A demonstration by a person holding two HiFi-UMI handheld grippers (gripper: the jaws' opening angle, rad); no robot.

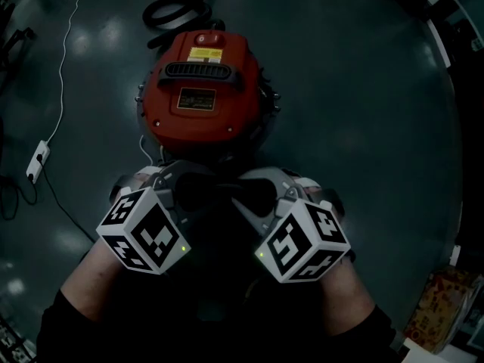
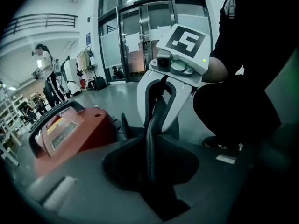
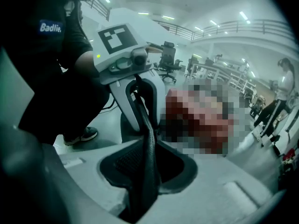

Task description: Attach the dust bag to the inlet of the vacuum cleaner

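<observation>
Dark, glossy floor (image 1: 363,127) of a large hall. No desk: the vacuum cleaner (image 1: 203,89) sits directly on it, with its red lid and black handle (image 1: 203,72) facing up.

**Step in hand.** The dust bag (image 1: 215,195) is on your side of the vacuum cleaner, just short of its body. It is strung between both grippers and not yet on the inlet. The inlet shows in no view. It is probably low on the near flank of the vacuum cleaner, hidden under your grippers — judgement only.

**Grippers.**
- Left gripper (image 1: 179,181): the jaws are part-way apart. The bag's dark rim (image 2: 152,139) runs edge-on between them with a dark gap beside it, so the pads do not look pressed home.
- Right gripper (image 1: 259,184): the jaws are likewise part-way apart, and the same rim fills most of the space between them.
- The rim spans from one gripper straight to the other.

**Next move.**
- You need a firm hold first, so close both grippers on the rim.
- Then locate the inlet, square the bag's opening to it, and push toward the vacuum cleaner evenly with both hands.
- Risk: with this slack hold the rim may slip out or twist.

**Surroundings.**
- A black hose (image 1: 178,6) lies coiled beyond the vacuum cleaner.
- A white cable (image 1: 64,59) and a power strip (image 1: 38,161) lie left of the vacuum cleaner, well apart from it. Neither blocks you.
- A person (image 2: 46,73) stands far beyond the vacuum cleaner, near glass doors (image 2: 145,36).
- The real obstruction is your own grippers, which cover the approach side of the vacuum cleaner in the head view.
</observation>
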